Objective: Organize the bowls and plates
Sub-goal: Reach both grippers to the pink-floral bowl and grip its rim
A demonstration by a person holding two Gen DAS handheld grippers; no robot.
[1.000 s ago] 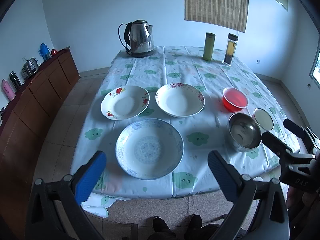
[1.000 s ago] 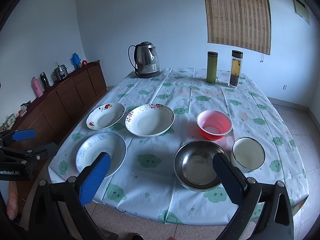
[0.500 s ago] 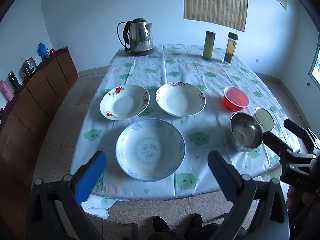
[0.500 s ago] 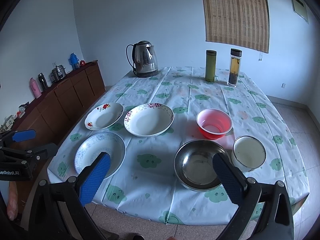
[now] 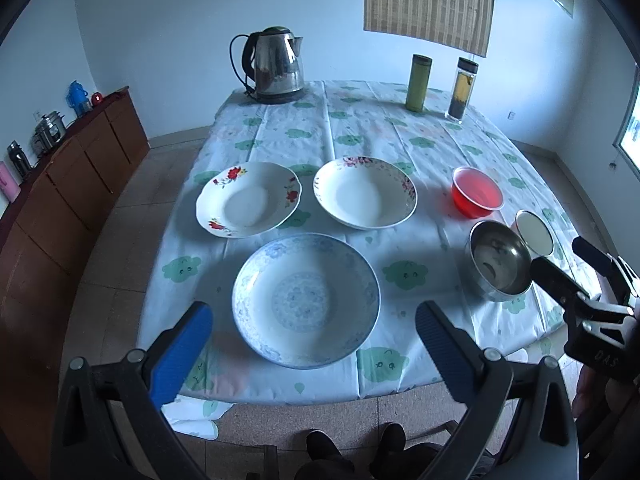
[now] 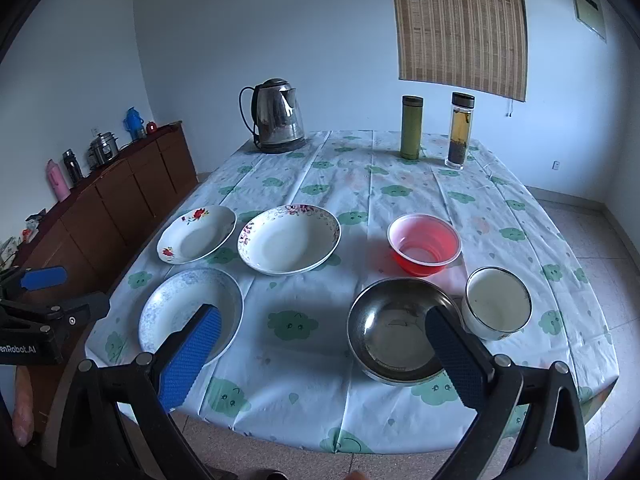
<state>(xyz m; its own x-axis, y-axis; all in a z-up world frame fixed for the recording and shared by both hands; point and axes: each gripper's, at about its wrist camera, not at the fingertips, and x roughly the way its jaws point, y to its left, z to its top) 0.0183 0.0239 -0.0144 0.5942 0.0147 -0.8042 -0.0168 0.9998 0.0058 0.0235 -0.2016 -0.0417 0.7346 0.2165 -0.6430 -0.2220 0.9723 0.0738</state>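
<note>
Above the near edge of the table (image 5: 360,128) we hold the left hand-held gripper (image 5: 312,340) wide and empty over the blue-patterned plate (image 5: 306,300). Our right hand-held gripper (image 6: 320,344), equally wide, hovers at the steel bowl (image 6: 400,336), perhaps just short of its rim. Beyond lie the red-flowered plate (image 5: 248,204) and pink-rimmed plate (image 5: 364,192) side by side, then the red bowl (image 6: 424,244) and white enamel bowl (image 6: 498,302). A kettle (image 6: 278,116) stands at the far end.
</note>
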